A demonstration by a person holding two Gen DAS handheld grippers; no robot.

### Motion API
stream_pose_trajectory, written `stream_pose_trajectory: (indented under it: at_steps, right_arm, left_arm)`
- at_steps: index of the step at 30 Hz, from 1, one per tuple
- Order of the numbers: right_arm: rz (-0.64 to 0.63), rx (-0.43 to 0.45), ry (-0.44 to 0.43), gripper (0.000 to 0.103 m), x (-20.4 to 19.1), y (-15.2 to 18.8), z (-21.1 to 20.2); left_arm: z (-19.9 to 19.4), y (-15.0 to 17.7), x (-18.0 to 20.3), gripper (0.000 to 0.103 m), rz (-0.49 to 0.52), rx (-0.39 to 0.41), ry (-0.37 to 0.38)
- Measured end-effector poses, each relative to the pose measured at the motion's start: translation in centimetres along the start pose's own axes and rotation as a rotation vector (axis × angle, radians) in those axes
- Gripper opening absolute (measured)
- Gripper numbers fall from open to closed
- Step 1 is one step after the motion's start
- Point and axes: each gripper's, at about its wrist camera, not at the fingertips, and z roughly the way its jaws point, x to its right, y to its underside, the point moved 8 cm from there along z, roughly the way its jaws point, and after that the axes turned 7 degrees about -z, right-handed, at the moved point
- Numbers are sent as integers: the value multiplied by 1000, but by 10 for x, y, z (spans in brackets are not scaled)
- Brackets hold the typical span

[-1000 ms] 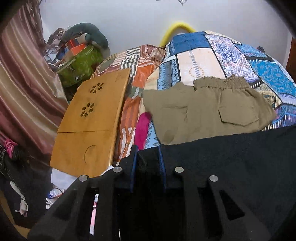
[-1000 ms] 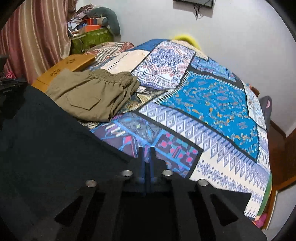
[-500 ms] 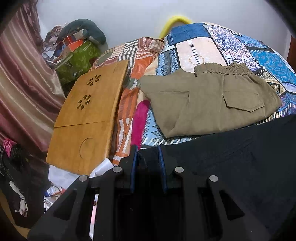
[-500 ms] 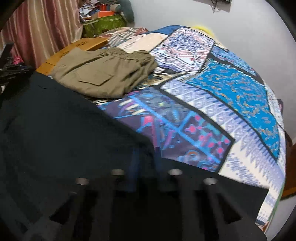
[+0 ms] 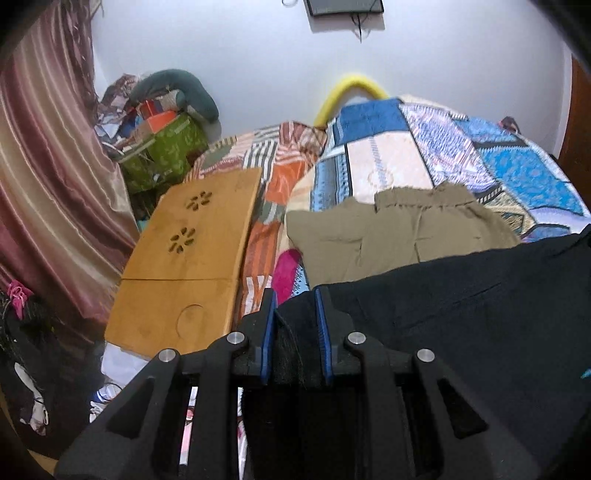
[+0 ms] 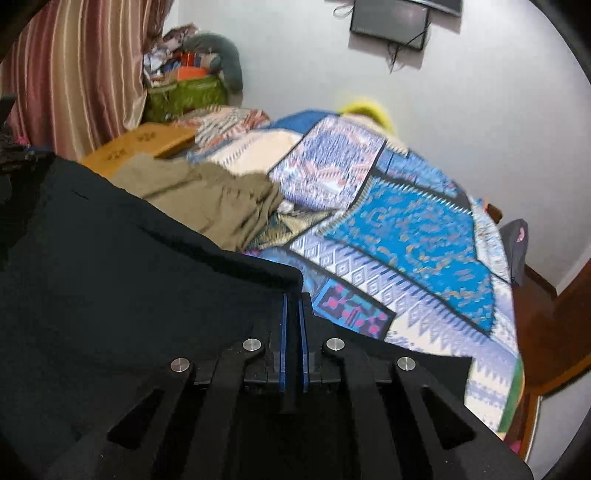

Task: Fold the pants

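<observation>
The right tool (image 6: 293, 332) had just clamped the black fabric pants (image 6: 110, 277); the left tool (image 5: 294, 325) stayed clamped too, so lifting could begin.

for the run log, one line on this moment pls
left gripper: shut on black pants | right gripper: shut on black pants | olive pants: folded on bed

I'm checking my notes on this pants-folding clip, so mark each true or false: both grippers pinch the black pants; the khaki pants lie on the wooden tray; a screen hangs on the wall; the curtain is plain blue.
1. Both grippers pinch the black pants: true. The left gripper and the right gripper each clamp its fabric.
2. The khaki pants lie on the wooden tray: false. They lie on the patterned bedspread, beside the tray.
3. A screen hangs on the wall: true.
4. The curtain is plain blue: false. It is striped maroon.
</observation>
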Motion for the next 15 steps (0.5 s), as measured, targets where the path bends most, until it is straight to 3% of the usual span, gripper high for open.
stream_pose_trajectory:
  at_steps: [7,15]
  right_arm:
    - [3,70,-9,5,-23,-3,-69]
    - [49,108,-25,5,-52,23,-133]
  left_arm:
    - [-74,15,-17,20,-14,74,57]
    - [-144,58,-34,18,-5,125,85]
